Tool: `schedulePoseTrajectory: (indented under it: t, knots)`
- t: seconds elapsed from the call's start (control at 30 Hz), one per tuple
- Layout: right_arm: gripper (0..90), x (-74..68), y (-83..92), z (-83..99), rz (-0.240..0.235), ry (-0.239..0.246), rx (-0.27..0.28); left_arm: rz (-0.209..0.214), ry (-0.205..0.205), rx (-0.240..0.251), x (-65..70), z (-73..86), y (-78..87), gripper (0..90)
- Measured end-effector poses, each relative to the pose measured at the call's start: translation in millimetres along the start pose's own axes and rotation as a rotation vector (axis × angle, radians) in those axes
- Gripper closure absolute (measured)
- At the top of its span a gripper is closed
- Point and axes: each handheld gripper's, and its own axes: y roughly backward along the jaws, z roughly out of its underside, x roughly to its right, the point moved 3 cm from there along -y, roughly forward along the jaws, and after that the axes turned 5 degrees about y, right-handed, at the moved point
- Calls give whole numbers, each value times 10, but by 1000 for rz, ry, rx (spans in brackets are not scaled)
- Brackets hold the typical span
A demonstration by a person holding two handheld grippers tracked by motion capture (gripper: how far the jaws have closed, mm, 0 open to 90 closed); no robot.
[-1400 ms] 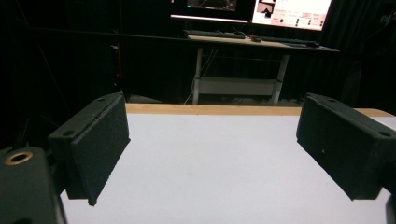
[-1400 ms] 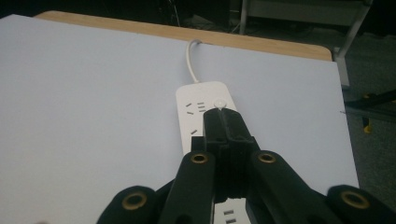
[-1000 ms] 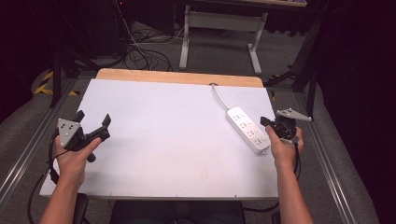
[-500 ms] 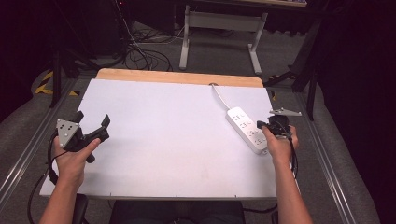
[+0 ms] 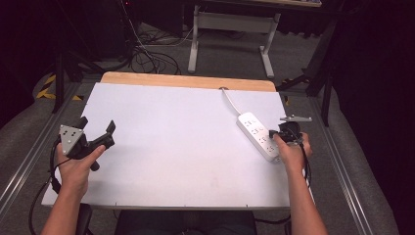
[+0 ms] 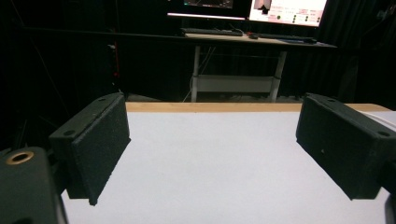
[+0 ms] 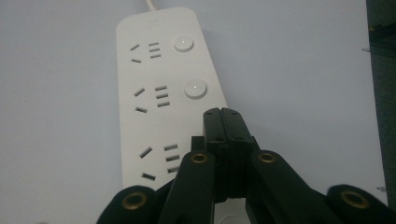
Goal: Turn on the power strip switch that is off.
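1. The white table (image 5: 186, 147) takes up most of the high view, with a light wooden strip (image 5: 188, 81) along its far edge. Between the two hands its broad middle lies bare, with open room across it.

2. Beyond the table, a desk frame with pale legs (image 5: 230, 34) stands on the grey floor, with dark cables (image 5: 147, 58) coiled near it. The left gripper view adds what the high view cuts off: lit monitors (image 6: 287, 9) on that far desk.

3. The white power strip (image 5: 257, 136) lies flat near the table's right edge, running at a slant, its cord (image 5: 230, 100) leading off toward the far edge. The right gripper view shows its detail: three socket groups, with round buttons (image 7: 194, 88) beside the two farther ones.

4. The left gripper (image 5: 98, 132) is held in the left hand (image 5: 76, 166) above the table's left side, well apart from the strip. In the left gripper view its jaws stand wide apart with nothing between them.

5. The right gripper (image 5: 274, 133) is held in the right hand (image 5: 292, 152) over the strip's near end, close to the table's right edge. In the right gripper view its jaws are pressed together, nothing between them, tips over the strip near the second button; whether they touch it I cannot tell.
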Motion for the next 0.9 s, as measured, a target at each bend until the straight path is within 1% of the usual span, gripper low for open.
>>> schedulePoseTrajectory:
  t: [0.13,0.23,0.33,0.4,0.47,0.53,0.6,0.63,0.77,0.87,0.9]
  knots:
    - [900,-16,-13,-3,-4,5,-6,3,-1,-3,3,2,-2,104]
    - [900,-15,-19,-1,-4,2,-11,4,-3,-5,8,4,-4,105]
    - [900,-4,-25,-3,-13,-1,-21,4,-2,-5,6,5,0,105]
    - [900,6,-33,-7,-24,-15,-29,3,-1,-4,4,5,-1,105]
    - [900,12,-40,-8,-27,-16,-31,3,-1,-5,2,5,-2,106]
    - [900,20,-45,-21,-33,-34,-51,-2,4,-4,-6,6,-4,106]
    - [900,11,-51,-41,-27,-30,-74,-4,6,-4,-11,7,-2,106]
    - [900,3,-55,-48,-19,-35,-81,-5,6,-4,-12,6,0,106]
    - [900,-44,-66,-72,18,-23,-108,-3,5,-5,-13,6,7,106]
    - [900,-47,-75,-86,16,-48,-129,-8,7,-2,-23,5,15,106]
    - [900,-45,-79,-93,21,-39,-134,-8,7,-2,-23,5,15,107]
